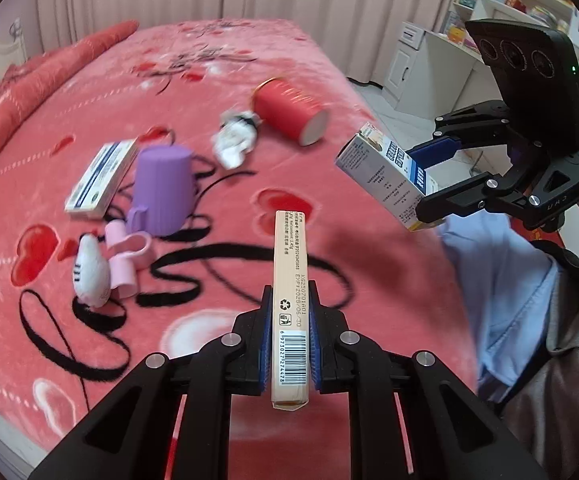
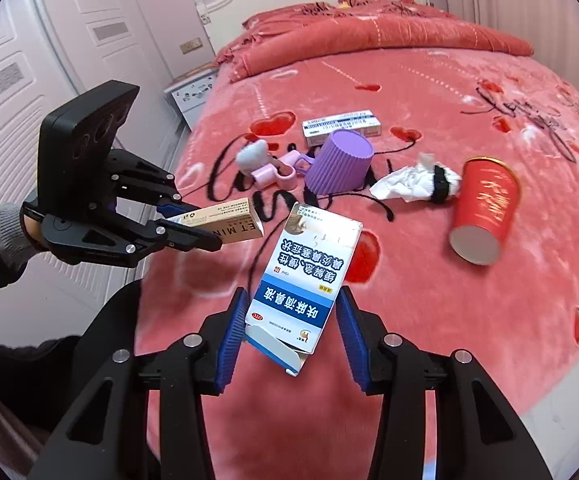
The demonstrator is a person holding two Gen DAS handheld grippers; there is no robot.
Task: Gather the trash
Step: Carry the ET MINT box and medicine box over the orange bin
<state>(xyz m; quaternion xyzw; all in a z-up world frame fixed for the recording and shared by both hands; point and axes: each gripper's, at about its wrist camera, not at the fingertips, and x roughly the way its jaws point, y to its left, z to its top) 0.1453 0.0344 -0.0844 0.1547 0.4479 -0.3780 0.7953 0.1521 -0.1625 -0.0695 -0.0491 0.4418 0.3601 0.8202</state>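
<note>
Both hands were loaded! The left hand-held gripper [image 1: 289, 332] was clamped tight on a slim beige carton [image 1: 290, 276], pinched by its narrow sides so it stuck straight out. The right hand-held gripper [image 2: 291, 332] carried a blue-and-white medicine box [image 2: 305, 276] above the bed [image 2: 469, 320], though whether its pads truly pressed was unclear. Still lying farther across the bed: a red paper cup [image 2: 483, 212], crumpled tissue [image 2: 405, 182], another white box [image 2: 343, 126] and a purple cup [image 2: 339, 168] — likely next.
</note>
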